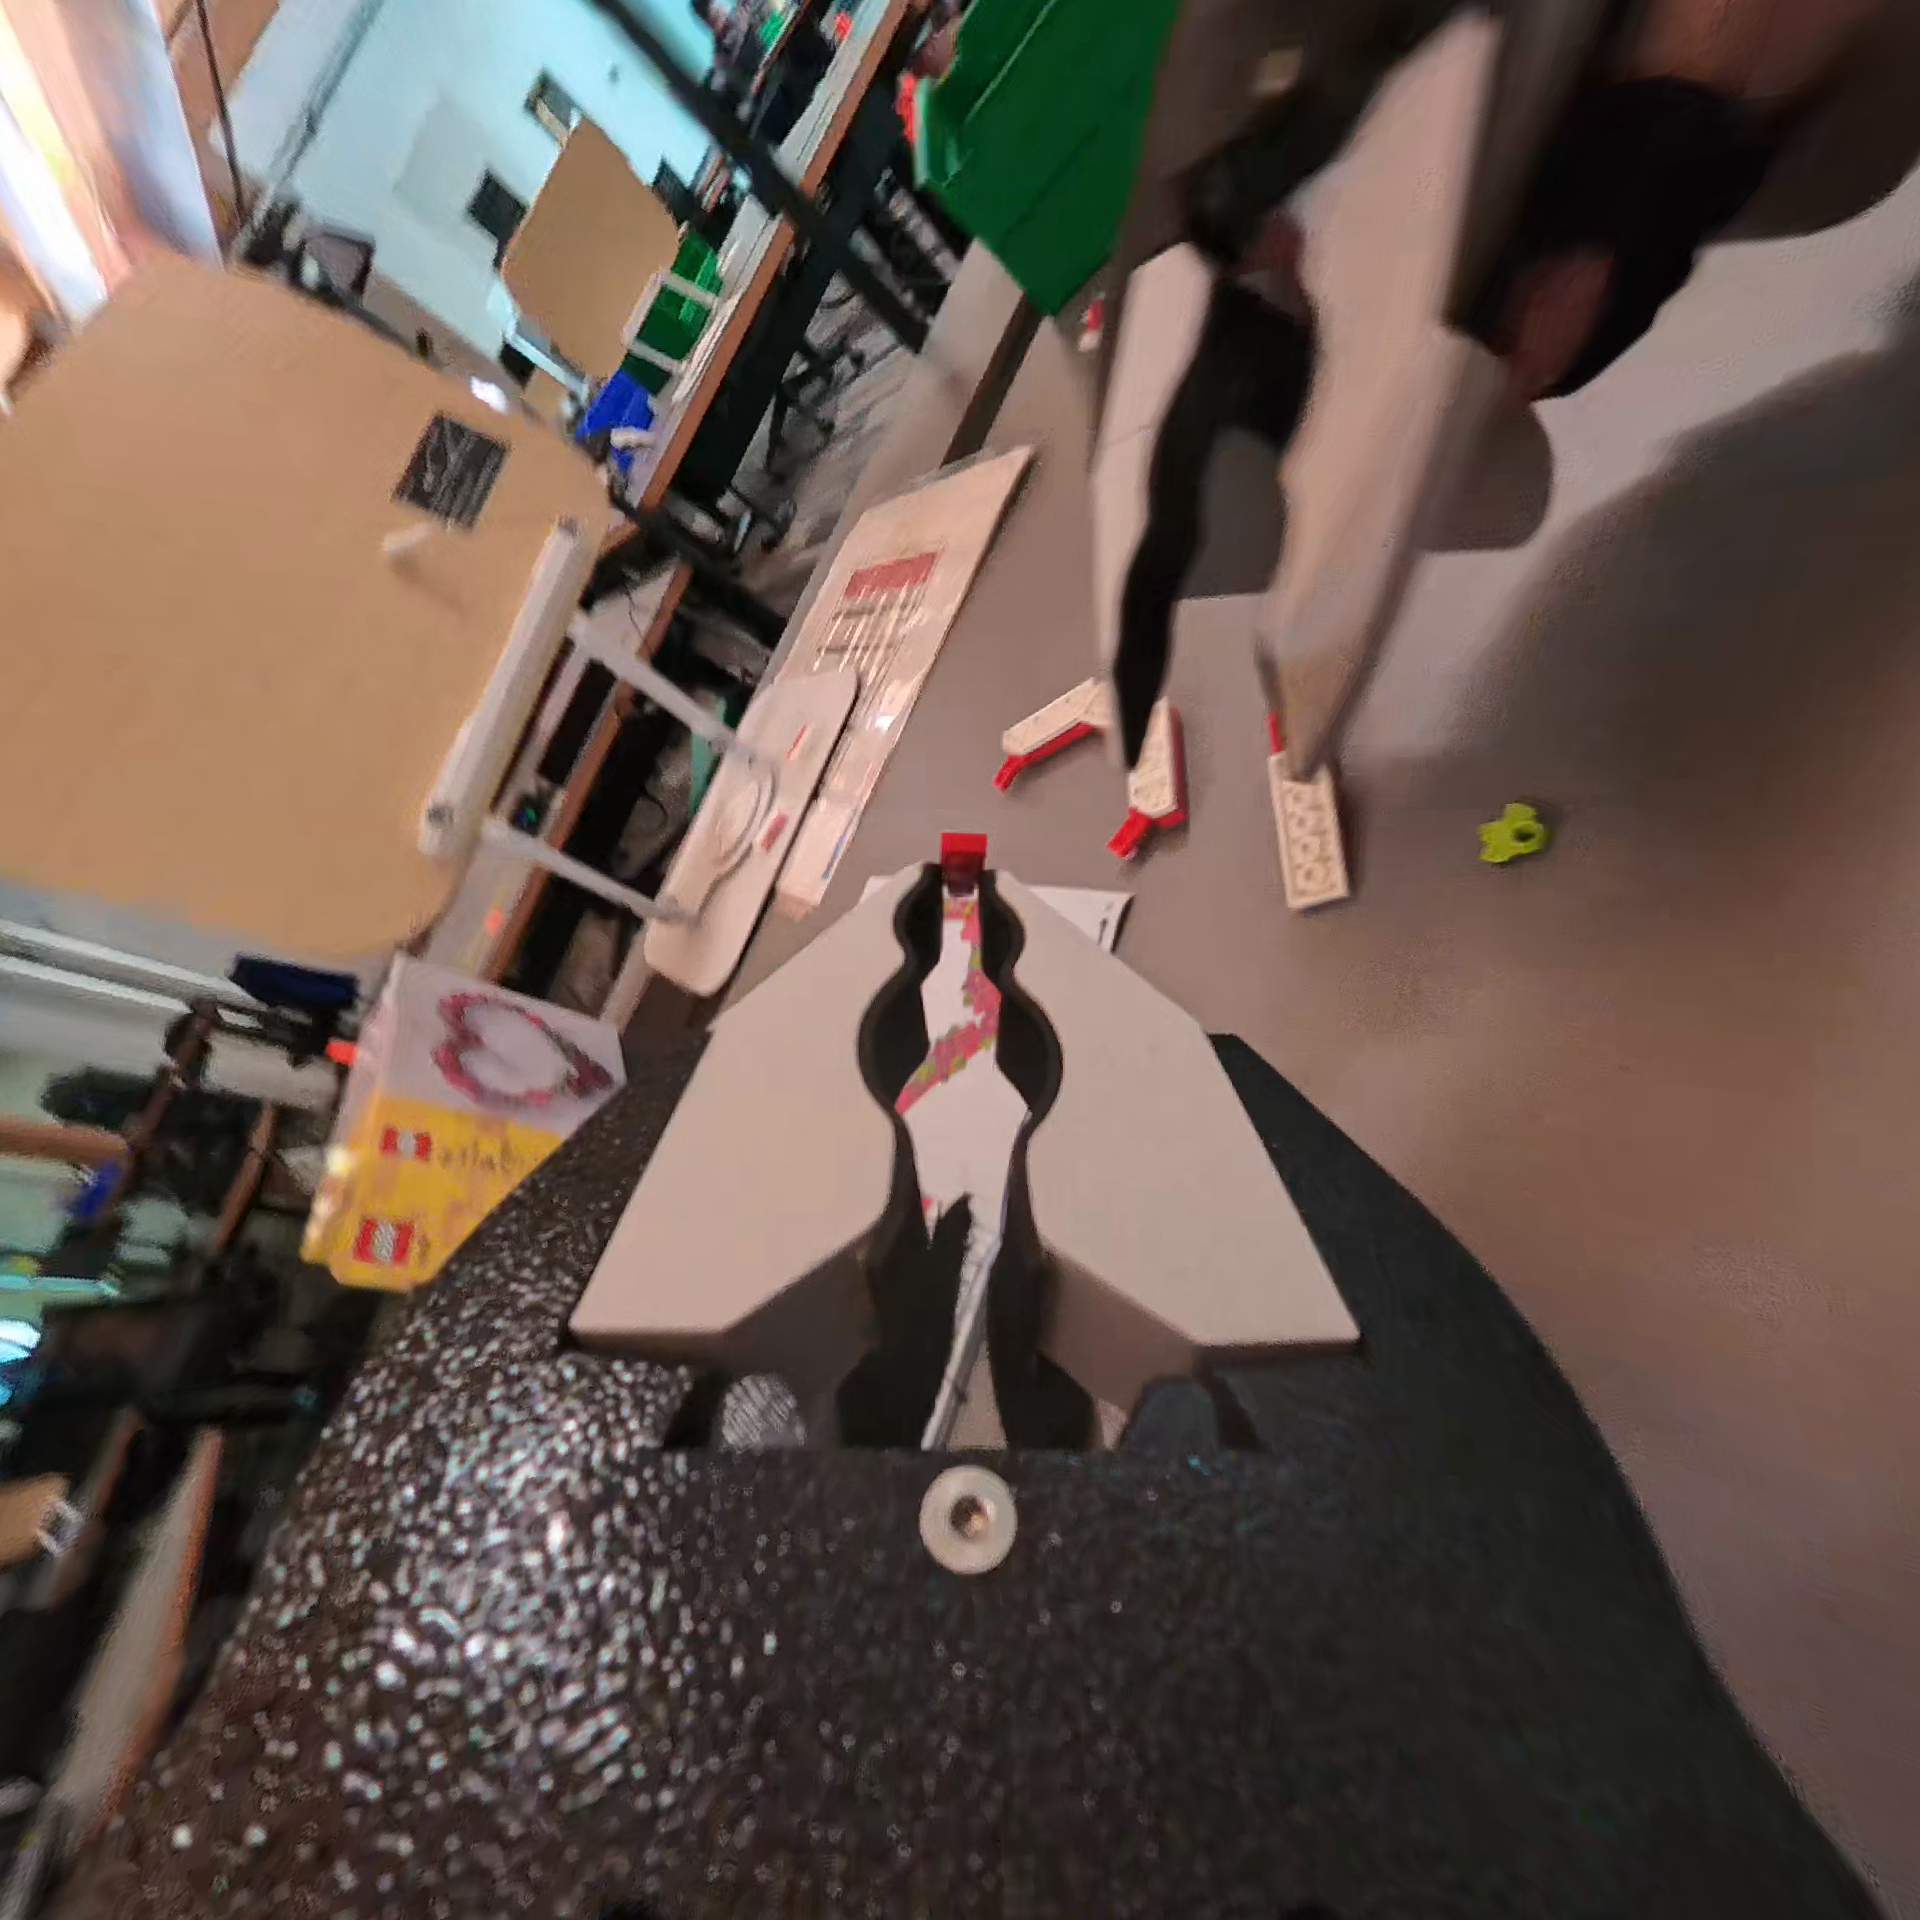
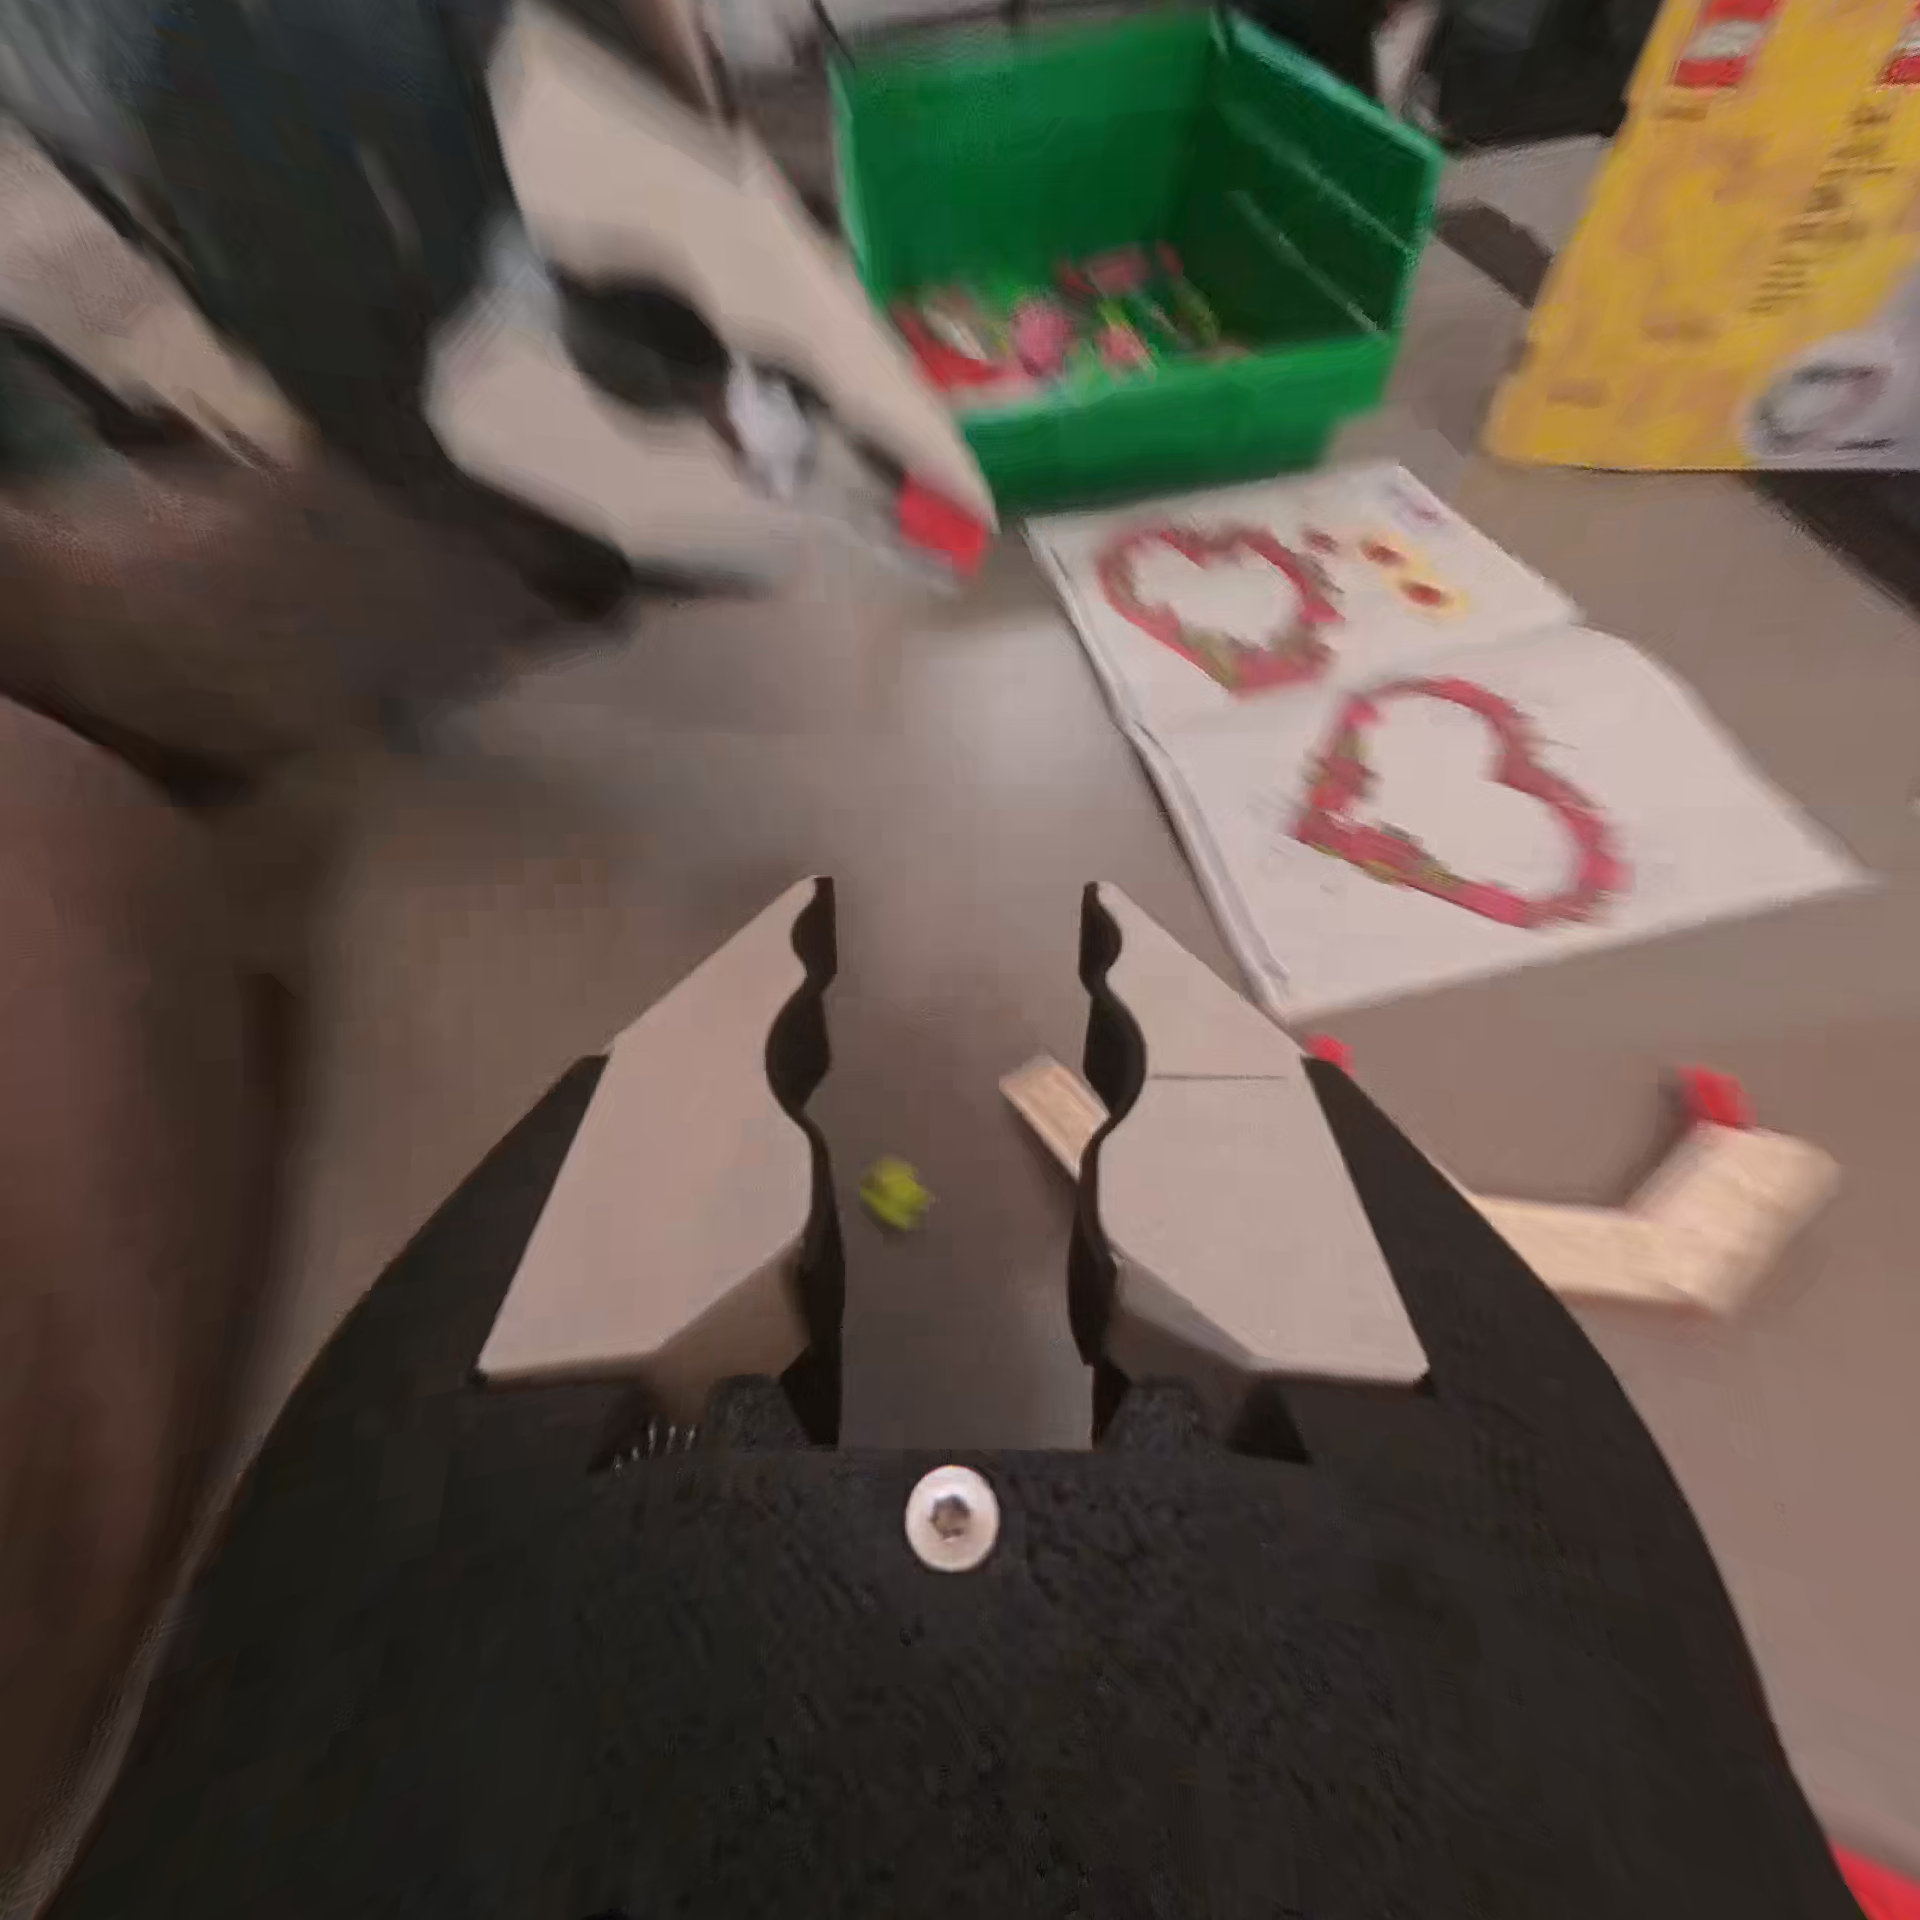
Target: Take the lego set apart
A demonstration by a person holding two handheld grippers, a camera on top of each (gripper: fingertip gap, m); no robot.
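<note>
Up close, the left gripper [image 1: 961,883] has its jaws closed on a small red brick [image 1: 961,850], pinched at the very tips and poking out just past them. Beyond those tips and a little to their right, three loose pieces lie on the grey table [image 1: 1558,1195]: two white-and-red angled pieces [image 1: 1049,730] [image 1: 1155,777] side by side, and a white plate [image 1: 1309,831] with its studs up. Farther right of them sits a small lime piece [image 1: 1515,832], well apart from the rest. The right gripper [image 2: 956,894] hovers above the table with its jaws apart and nothing between them; seen from the left wrist, its tips hang over the angled piece and the white plate. Through the gap of the right jaws the lime piece [image 2: 894,1195] shows on the table, and just to their right lies a white angled piece [image 2: 1621,1236] with red ends, partly hidden by the right finger. Ahead of the right jaws and to the right, an open booklet [image 2: 1455,727] with red heart pictures lies flat. Beyond it stands a green bin [image 2: 1143,426] holding a blurred heap of red and green pieces, with a yellow box [image 2: 1714,260] to its right.
</note>
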